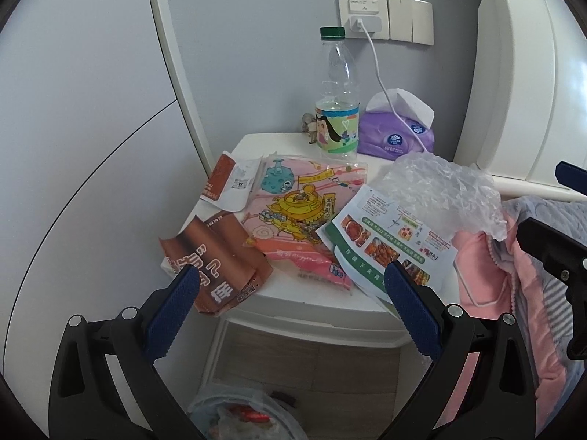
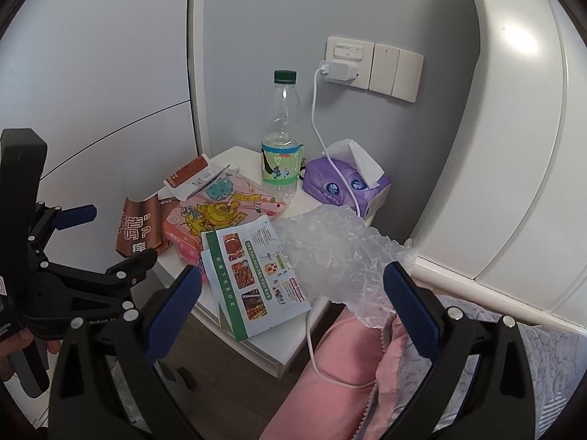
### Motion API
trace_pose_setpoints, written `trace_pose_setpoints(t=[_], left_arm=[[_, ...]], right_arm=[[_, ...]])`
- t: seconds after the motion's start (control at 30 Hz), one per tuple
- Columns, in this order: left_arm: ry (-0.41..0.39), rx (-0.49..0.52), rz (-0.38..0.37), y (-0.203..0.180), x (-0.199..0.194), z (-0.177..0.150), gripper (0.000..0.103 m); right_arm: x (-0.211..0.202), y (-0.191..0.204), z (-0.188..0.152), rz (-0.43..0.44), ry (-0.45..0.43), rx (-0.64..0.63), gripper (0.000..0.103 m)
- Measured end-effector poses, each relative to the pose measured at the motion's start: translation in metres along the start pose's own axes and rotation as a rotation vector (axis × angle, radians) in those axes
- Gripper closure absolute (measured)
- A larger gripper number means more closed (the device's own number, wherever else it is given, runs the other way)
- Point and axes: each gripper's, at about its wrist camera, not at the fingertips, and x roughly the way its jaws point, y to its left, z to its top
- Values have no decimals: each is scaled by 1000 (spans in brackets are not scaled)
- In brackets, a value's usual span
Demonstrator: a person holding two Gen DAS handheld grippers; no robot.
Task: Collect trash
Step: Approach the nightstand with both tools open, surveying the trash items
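- White nightstand (image 1: 315, 295): stands against the grey wall, with pink bedding (image 2: 330, 385) to its right. The trash lies spread across its top.
- Crumpled clear plastic wrap (image 2: 341, 253): lies at the near right corner of the top and overhangs the bedding.
- Pink cartoon-printed bag (image 1: 297, 212): lies flat at the centre of the top.
- Food leaflet (image 2: 253, 275): lies near the front edge, between the pink bag and the plastic wrap, partly over the edge.
- Brown paper bag (image 1: 220, 256): sits at the near left corner, overhanging it.
- Small brown-and-white packet (image 1: 229, 179): lies at the far left edge.
- Plastic bottle (image 2: 280, 135): stands upright at the far side, green cap on, beside a purple tissue pack (image 2: 341, 183).
- Left gripper (image 1: 290, 295): jaws spread wide, nothing between them, hovering near the front edge.
- Right gripper (image 2: 293, 293): jaws spread wide, empty, hovering over the leaflet and wrap.
- Left view only: a filled plastic trash bag (image 1: 242, 414) on the floor below the nightstand.
- Right view only: the charger cable (image 2: 315, 348) trailing down onto the bedding.
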Motion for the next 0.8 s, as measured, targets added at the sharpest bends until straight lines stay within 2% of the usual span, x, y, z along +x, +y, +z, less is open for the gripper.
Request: trace_pose_setpoints(t=[0.37,0.6,0.8], left_arm=[[-3,-28,6,4,-10,0,6],[-52,-97,21,9,-42,6,5],[-101,-132,6,23,-56,8,5]], right_arm=[[-8,-7,-5,-19,1,15,6],[-35,-2,-4,-36,-39,39,6],[-41,8,0,-82,-60,54,6]])
